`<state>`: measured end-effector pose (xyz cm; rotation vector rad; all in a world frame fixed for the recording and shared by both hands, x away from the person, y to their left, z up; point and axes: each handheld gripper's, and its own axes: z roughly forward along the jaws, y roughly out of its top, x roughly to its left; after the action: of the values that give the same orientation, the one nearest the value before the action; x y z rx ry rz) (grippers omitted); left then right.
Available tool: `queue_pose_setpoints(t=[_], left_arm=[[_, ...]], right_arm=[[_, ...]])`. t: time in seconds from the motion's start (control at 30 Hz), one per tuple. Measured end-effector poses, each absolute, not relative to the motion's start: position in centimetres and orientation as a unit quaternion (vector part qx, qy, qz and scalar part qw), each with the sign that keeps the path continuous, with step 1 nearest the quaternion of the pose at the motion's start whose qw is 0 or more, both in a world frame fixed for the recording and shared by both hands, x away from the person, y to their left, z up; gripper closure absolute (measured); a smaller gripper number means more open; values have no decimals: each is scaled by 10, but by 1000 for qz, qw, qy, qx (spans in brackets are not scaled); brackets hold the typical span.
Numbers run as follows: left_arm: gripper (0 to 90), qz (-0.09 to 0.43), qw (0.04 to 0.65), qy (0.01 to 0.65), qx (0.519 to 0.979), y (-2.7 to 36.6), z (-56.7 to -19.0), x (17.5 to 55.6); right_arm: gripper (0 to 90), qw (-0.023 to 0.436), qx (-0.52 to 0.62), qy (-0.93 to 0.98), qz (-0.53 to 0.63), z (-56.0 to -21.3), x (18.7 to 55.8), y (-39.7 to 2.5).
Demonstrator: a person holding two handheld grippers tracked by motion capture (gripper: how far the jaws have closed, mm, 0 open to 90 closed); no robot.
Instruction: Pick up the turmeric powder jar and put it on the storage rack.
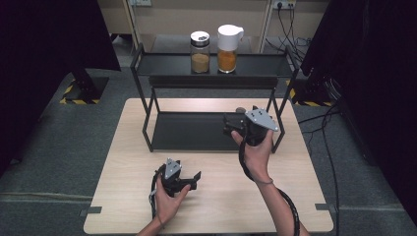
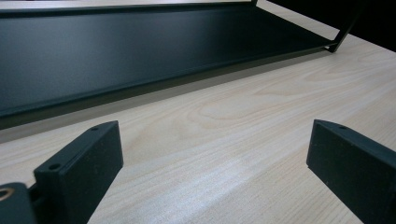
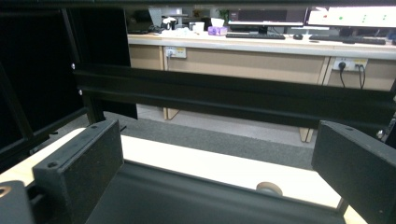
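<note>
Both tools gape empty: right tool (image 1: 227,126) over the rack's lower shelf (image 1: 187,132), left tool (image 1: 198,179) above the counter (image 1: 123,162); two spice-filled jars (image 1: 200,52) stand on the top shelf.

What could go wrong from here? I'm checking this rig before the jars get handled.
1. The right gripper, jaws open and empty, sits low inside the black rack; lifting straight up could knock the upper shelf.
2. The two jars stand close together on the top shelf, so gripping one may nudge the other.
3. The right gripper's cable trails across the table and might snag.
</note>
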<state>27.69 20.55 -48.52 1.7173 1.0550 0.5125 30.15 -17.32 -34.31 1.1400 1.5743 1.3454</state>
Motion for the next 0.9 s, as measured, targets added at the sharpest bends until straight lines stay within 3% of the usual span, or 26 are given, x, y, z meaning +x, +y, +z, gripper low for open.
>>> queue_pose_setpoints(t=[0.9], left_arm=[[29, 211, 508, 438, 711, 204, -486, 277]], right_arm=[[22, 348, 470, 625, 517, -392, 289, -186]])
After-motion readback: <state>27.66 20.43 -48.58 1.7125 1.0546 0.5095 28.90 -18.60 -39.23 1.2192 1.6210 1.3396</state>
